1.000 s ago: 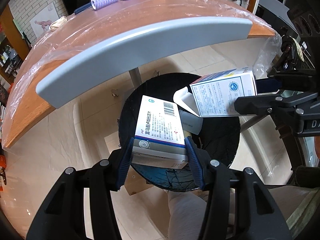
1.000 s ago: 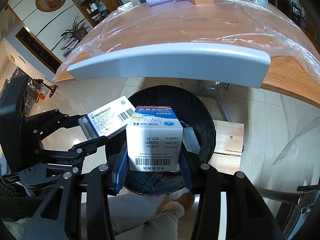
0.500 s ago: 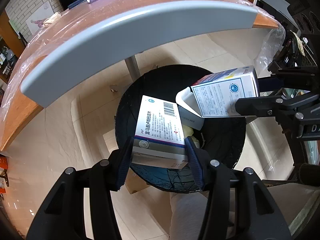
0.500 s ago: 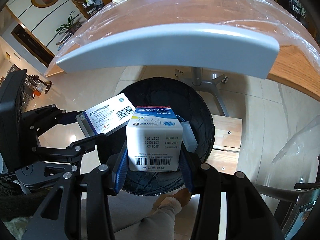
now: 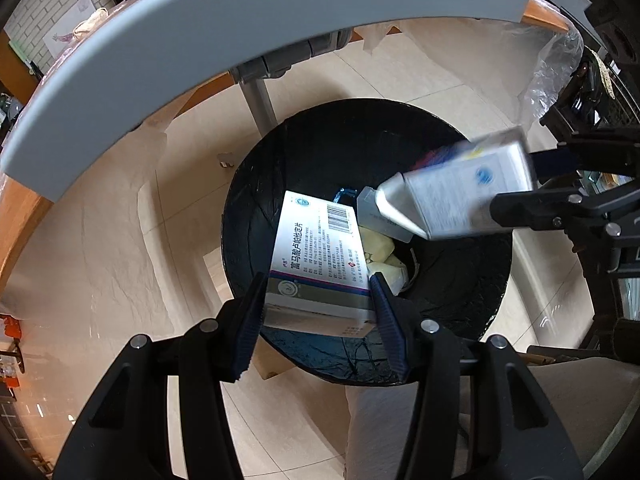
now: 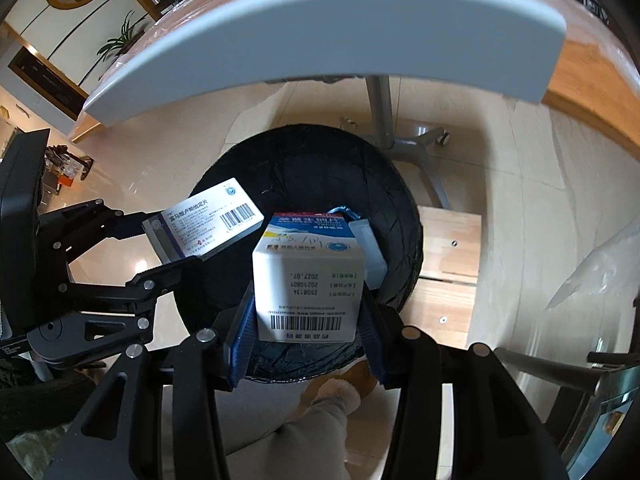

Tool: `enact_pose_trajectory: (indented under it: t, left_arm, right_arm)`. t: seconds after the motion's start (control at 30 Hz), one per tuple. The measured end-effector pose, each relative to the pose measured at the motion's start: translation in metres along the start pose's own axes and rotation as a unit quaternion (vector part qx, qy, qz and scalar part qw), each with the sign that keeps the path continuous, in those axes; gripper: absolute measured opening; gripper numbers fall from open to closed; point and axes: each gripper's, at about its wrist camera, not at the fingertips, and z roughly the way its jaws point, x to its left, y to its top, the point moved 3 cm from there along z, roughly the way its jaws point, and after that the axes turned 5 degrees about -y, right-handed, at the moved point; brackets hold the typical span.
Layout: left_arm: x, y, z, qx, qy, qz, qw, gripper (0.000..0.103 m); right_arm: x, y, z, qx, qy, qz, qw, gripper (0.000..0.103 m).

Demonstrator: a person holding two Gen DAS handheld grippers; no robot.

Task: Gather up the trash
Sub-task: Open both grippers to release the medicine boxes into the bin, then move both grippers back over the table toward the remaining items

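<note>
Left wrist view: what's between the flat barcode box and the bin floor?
Only air. The left wrist view shows the flat box over the open black bin; yellowish wads and a grey container lie at the bottom.

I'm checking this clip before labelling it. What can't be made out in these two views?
- Bin contents: left wrist view, mostly hidden behind both boxes; only yellowish scraps show.
- Right gripper's box: left wrist view, print smeared by motion blur.
- Flat box: right wrist view, small print too tiny to read.
- Whether the jaws still press either box: both views, contact edges unclear.
</note>
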Motion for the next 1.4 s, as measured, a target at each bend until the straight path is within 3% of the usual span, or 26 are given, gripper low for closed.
enact_pose_trajectory:
  t: [0.07,0.27,0.4,0.47,0.53,0.6,0.73,0.9,1.03,1.13,1.3,1.4]
  left_arm:
    - [0.001,0.003,-0.001,-0.001,0.011,-0.004,0.9999,0.067]
    - [0.006,0.001,-0.011,-0.006,0.011,-0.012,0.9998,0.068]
    - [0.005,-0.003,-0.037,-0.033,0.005,-0.01,0.9994,0.068]
    - [0.003,-0.003,-0.059,-0.058,-0.005,-0.01,0.9983,0.068]
    - [0.002,-0.002,-0.084,-0.087,-0.016,-0.006,0.996,0.074]
    - [0.003,0.003,-0.114,-0.131,-0.022,0.001,0.9911,0.087]
    - [0.009,0.023,-0.15,-0.192,-0.013,0.008,0.9812,0.095]
    - [0.039,0.055,-0.166,-0.233,0.04,-0.015,0.9715,0.096]
    - [0.085,0.082,-0.159,-0.228,0.074,-0.061,0.9689,0.096]
    - [0.119,0.101,-0.157,-0.23,0.075,-0.09,0.9662,0.096]
    - [0.179,0.141,-0.14,-0.222,0.115,-0.113,0.9615,0.096]
    - [0.21,0.164,-0.126,-0.215,0.118,-0.126,0.9612,0.096]
  right_arm:
    - [-0.004,0.0,-0.001,-0.001,-0.004,0.01,1.0,0.068]
    - [-0.012,-0.001,-0.016,-0.018,-0.018,0.014,1.0,0.072]
    - [-0.004,-0.002,-0.052,-0.06,-0.032,-0.013,0.998,0.077]
    - [0.004,0.001,-0.078,-0.096,-0.034,-0.036,0.994,0.083]
    - [0.011,0.008,-0.102,-0.131,-0.036,-0.054,0.989,0.089]
    - [0.017,0.016,-0.123,-0.164,-0.039,-0.067,0.983,0.091]
    - [0.026,0.039,-0.155,-0.226,-0.041,-0.079,0.97,0.099]
    - [0.037,0.083,-0.167,-0.26,-0.021,-0.082,0.962,0.099]
    - [0.048,0.124,-0.16,-0.261,-0.01,-0.076,0.962,0.099]
    - [0.057,0.16,-0.144,-0.257,-0.019,-0.078,0.963,0.099]
    - [0.074,0.23,-0.112,-0.248,-0.033,-0.087,0.964,0.099]
    - [0.083,0.27,-0.088,-0.241,-0.048,-0.099,0.964,0.099]
